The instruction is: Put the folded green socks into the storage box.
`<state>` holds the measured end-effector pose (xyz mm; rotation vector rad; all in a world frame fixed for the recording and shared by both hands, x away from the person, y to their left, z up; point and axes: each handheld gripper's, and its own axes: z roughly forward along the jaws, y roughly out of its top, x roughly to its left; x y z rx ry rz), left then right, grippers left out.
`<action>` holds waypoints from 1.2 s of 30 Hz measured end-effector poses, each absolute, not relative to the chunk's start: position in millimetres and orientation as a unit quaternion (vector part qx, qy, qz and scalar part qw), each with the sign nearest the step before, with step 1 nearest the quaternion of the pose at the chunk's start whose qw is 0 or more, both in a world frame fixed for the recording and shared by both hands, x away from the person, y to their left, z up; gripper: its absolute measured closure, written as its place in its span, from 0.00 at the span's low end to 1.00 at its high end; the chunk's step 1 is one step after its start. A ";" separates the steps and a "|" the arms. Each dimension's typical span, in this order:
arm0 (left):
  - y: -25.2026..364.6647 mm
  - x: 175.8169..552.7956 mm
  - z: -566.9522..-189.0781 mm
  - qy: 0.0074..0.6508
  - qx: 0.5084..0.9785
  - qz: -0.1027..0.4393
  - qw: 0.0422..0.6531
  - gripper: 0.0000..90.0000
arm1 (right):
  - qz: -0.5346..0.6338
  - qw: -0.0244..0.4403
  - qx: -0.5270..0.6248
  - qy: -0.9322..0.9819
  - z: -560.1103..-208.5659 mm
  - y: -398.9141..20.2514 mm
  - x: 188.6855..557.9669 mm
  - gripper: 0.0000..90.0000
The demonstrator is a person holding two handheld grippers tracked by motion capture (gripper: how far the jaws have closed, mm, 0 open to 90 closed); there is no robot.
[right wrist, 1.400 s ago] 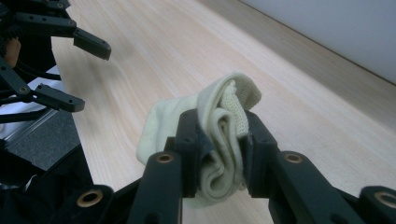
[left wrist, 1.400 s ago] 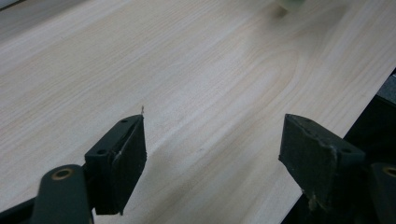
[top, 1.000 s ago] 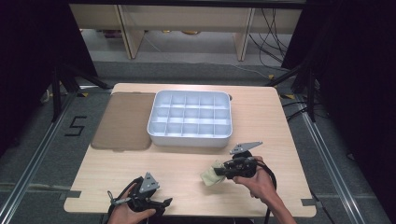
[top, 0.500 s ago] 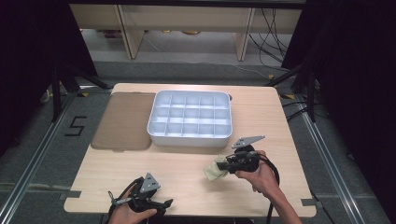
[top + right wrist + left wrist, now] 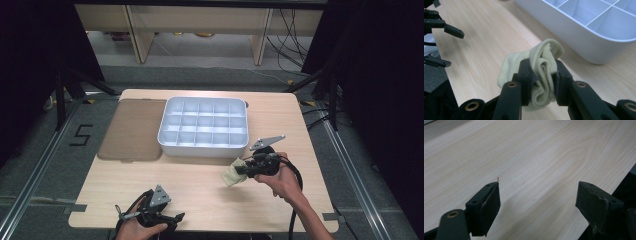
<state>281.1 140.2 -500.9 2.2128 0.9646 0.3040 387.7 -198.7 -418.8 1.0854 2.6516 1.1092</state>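
Between my right gripper's (image 5: 541, 82) jaws I am pinching a folded pale-yellow sock (image 5: 539, 75), lifting it just short of the white tray (image 5: 584, 35). My left gripper (image 5: 537, 207) is hovering near the table (image 5: 536, 157) edge, jaws spread, holding nothing.

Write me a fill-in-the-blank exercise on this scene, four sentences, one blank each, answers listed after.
1. The right gripper is shut on a pale yellow ____.
2. The left gripper has its jaws ____ over bare wood.
3. The white organizer tray has compartments that are all ____.
4. The flat brown lid lies on the tray's ____ side in the high view.

Missing words: sock; open; empty; left
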 end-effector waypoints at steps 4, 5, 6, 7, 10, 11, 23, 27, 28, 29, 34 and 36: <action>140.7 281.6 -500.7 0.362 0.858 0.115 0.344 0.21 | 0.360 0.038 0.355 0.862 -413.0 -198.9 390.7 0.80; 140.6 281.6 -500.8 0.363 0.858 0.116 0.344 0.21 | 0.366 0.037 0.355 0.859 -412.8 -198.0 391.3 0.80; 140.7 281.6 -500.9 0.363 0.859 0.115 0.344 0.21 | 0.358 0.041 0.354 0.863 -410.1 -199.0 392.3 0.80; 140.6 281.5 -501.0 0.364 0.858 0.114 0.344 0.21 | 0.356 0.037 0.354 0.864 -408.5 -199.0 392.9 0.80; 141.2 281.8 -500.5 0.363 0.859 0.115 0.343 0.21 | 0.351 0.038 0.357 0.865 -404.8 -198.1 395.8 0.80; 141.3 282.0 -500.5 0.363 0.859 0.114 0.343 0.22 | 0.345 0.041 0.357 0.867 -403.6 -198.0 397.7 0.80; 140.2 281.8 -502.4 0.370 0.856 0.114 0.342 0.22 | 0.325 0.042 0.361 0.873 -383.7 -193.0 411.8 0.80; 140.4 281.7 -502.2 0.369 0.857 0.115 0.341 0.22 | 0.318 0.044 0.371 0.872 -374.0 -192.4 416.7 0.80; 140.6 281.8 -502.1 0.369 0.857 0.115 0.341 0.22 | 0.322 0.048 0.363 0.873 -372.9 -192.7 419.4 0.80; 140.7 281.8 -501.9 0.370 0.857 0.115 0.341 0.22 | 0.317 0.047 0.373 0.871 -369.5 -192.4 420.3 0.80; 141.2 282.1 -502.0 0.368 0.858 0.120 0.338 0.22 | 0.314 0.057 0.370 0.872 -357.8 -192.5 432.3 0.80; 141.5 281.9 -501.3 0.366 0.858 0.118 0.339 0.22 | 0.322 0.068 0.369 0.869 -356.2 -193.0 439.4 0.80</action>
